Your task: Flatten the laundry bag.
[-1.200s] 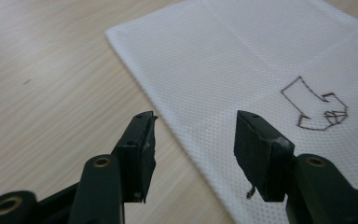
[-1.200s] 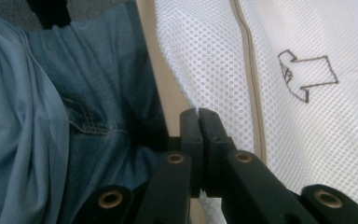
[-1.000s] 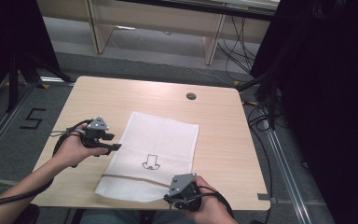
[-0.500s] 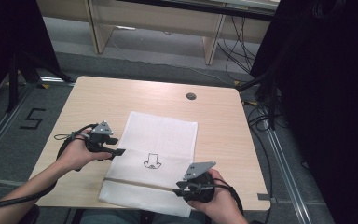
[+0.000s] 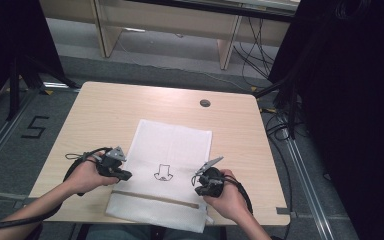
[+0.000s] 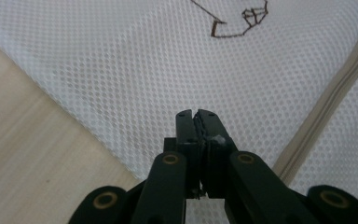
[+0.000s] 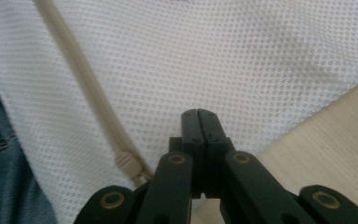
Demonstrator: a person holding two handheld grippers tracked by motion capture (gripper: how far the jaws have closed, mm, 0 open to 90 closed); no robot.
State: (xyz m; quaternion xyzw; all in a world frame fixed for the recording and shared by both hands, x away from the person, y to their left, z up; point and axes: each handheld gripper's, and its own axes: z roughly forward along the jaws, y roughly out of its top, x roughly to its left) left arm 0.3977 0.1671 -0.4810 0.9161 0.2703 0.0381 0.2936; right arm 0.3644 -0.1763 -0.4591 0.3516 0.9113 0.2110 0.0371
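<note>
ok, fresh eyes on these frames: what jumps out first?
The white mesh bag lying flat mid-table, with a small dark line drawing at its centre and a beige zipper across its near end, which overhangs the table edge. Next, the two hand-held grippers at the bag's sides: the left gripper at its left edge and the right gripper at its right edge, both with jaws shut.
</note>
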